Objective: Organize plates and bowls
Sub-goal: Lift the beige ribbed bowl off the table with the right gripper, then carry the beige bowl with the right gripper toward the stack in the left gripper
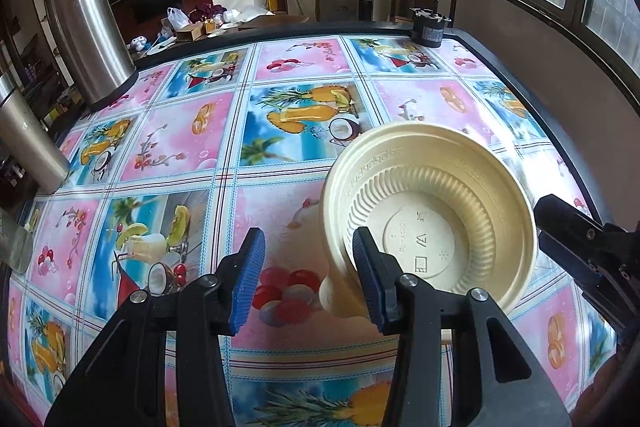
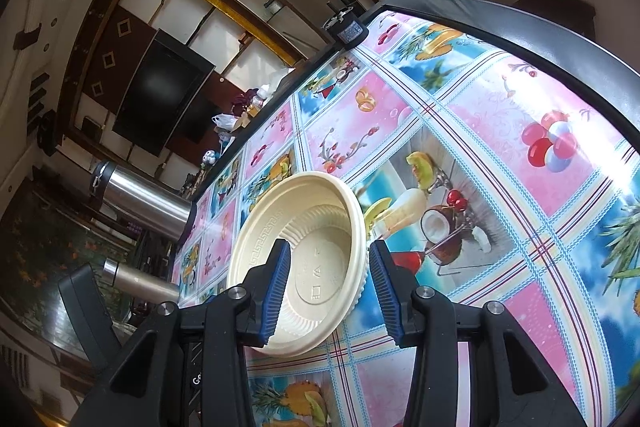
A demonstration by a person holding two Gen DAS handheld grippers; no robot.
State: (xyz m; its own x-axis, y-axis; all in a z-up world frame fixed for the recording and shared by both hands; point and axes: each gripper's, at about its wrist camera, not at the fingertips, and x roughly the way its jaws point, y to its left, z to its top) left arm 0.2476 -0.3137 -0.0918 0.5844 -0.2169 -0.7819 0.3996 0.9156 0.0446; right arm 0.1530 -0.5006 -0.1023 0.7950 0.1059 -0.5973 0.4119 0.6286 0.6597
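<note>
Stacking looks like the step in hand: a cream bowl (image 1: 430, 215) sits tilted on the fruit-print tablecloth (image 1: 248, 131), leaning on something cream beneath it, probably a cup or second bowl (image 1: 340, 293); can't tell which.

Left gripper (image 1: 308, 279): jaws apart, holding nothing. Its right finger overlaps the bowl's near rim in view; contact can't be confirmed. My guess is it's lined up to pinch that rim.

Right gripper (image 2: 330, 291): jaws apart too, straddling the rim of the bowl (image 2: 304, 263), one finger inside, one outside. Not clamped. That straddle suits a rim grab, since the wall is thin and ribbed.

The tilt likely explains two grippers: one steadies, one seats.

Steel flask (image 1: 86, 27) and a second flask (image 1: 28, 143) stand at the far left edge, well apart from the work.
</note>
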